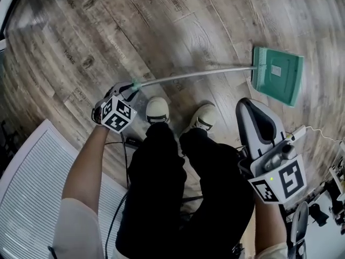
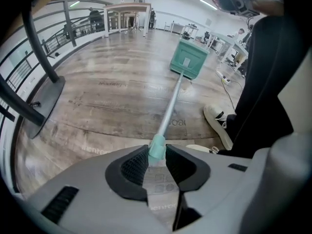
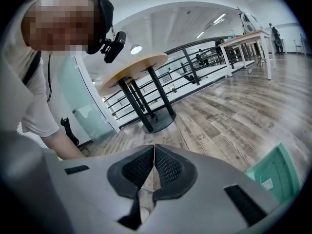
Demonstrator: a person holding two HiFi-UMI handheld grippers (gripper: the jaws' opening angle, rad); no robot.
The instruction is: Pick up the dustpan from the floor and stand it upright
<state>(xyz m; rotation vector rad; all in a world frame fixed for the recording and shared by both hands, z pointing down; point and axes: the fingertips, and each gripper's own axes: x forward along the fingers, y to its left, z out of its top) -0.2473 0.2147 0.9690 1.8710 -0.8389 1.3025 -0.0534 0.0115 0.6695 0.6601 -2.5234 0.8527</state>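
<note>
A teal dustpan [image 1: 277, 74] lies flat on the wooden floor at the right, its long metal handle [image 1: 194, 75] running left to a teal end grip [image 1: 137, 83]. My left gripper [image 1: 131, 88] points steeply down, shut on that end grip. In the left gripper view the grip [image 2: 157, 147] is pinched between both black pads, with the handle [image 2: 171, 104] leading away to the pan [image 2: 187, 58]. My right gripper [image 1: 249, 104] hangs at the right, shut and empty; its pads meet in the right gripper view [image 3: 154, 152], with a corner of the pan [image 3: 278, 172] beside it.
The person's two shoes [image 1: 157, 109] stand just under the handle. A white ribbed panel [image 1: 32, 182] lies at the lower left. A round table on a black pedestal base [image 2: 46, 99] stands to the left, and cables [image 1: 318, 131] trail at the right edge.
</note>
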